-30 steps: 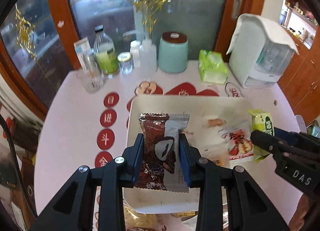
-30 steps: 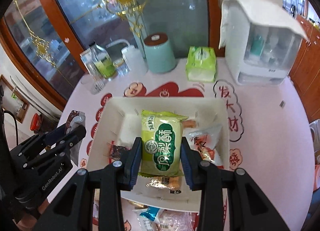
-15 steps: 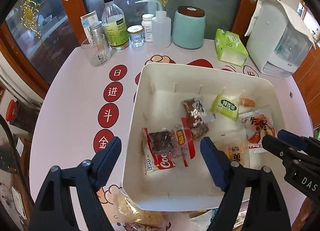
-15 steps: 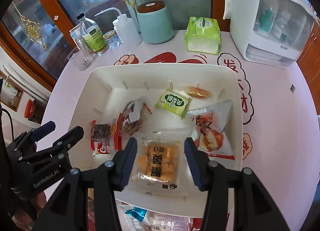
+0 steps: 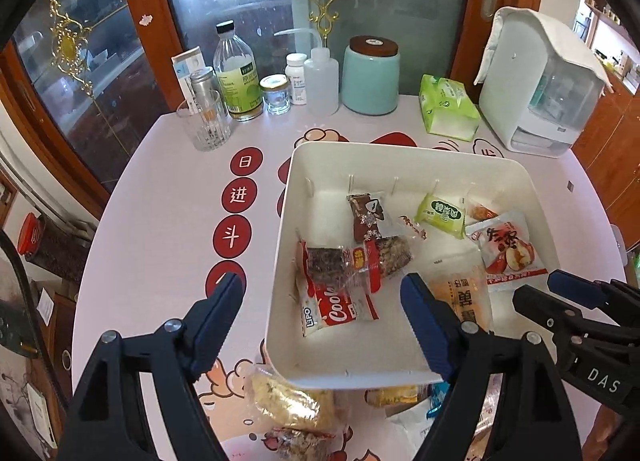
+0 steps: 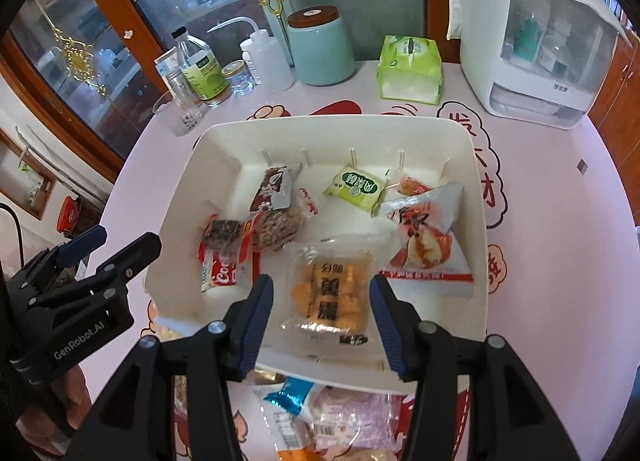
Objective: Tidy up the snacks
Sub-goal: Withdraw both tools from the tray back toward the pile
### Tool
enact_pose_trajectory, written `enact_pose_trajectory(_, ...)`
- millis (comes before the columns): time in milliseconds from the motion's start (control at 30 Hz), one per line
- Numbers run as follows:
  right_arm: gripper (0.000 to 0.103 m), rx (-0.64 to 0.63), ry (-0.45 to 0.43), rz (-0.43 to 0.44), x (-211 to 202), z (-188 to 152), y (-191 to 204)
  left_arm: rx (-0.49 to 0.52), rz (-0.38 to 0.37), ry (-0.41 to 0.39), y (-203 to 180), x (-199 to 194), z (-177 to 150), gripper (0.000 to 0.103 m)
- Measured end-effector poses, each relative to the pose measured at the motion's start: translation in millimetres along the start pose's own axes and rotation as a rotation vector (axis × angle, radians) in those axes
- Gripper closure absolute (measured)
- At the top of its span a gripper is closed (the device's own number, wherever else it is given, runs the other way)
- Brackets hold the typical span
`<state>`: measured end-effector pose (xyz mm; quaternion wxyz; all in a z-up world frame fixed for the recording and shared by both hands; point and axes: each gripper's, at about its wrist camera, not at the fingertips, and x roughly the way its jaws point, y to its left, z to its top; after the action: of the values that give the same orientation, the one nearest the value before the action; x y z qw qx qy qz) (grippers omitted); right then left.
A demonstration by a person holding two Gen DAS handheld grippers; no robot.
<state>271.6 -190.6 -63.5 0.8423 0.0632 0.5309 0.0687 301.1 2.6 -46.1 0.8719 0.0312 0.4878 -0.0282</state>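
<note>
Tabletop (image 5: 168, 221): pink, carries white bin (image 5: 400, 157) of snacks
Left tool (image 5: 322, 301): wide open, empty
Right tool (image 6: 322, 293): opening, holds nothing

The white bin (image 6: 478, 165) looks like smooth matt plastic. Inside, the snack packets are thin glossy film: the green packet (image 6: 355, 189) shines, and the clear packet (image 6: 330, 293) of fried pieces is transparent (light glints on it). The tablecloth (image 5: 160, 201) is smooth, slightly shiny. The teal jar (image 5: 370, 77) seems glazed ceramic with a brown wooden-looking lid. The tumbler (image 5: 206, 123) is cut glass. The door frame (image 5: 136, 9) is varnished wood.
</note>
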Motion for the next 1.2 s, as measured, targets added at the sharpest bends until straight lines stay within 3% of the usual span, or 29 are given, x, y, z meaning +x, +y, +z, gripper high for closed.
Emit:
enact_pose_trajectory(200,0.048,0.017,-0.044,0.024,-19,-17,2,0.009,-0.015,-0.026,6,-22,-13,0.023)
enact_pose_trajectory(367,0.048,0.019,-0.070,-0.005,-34,-40,8,0.005,-0.041,-0.051,13,-44,-30,0.023)
enact_pose_trajectory(867,0.048,-0.054,-0.156,-0.032,-64,-133,45,-0.037,-0.073,-0.154,44,-87,-103,0.022)
enact_pose_trajectory(1200,0.048,-0.041,-0.123,-0.004,-47,-189,50,-0.077,-0.063,-0.071,60,-56,-158,0.022)
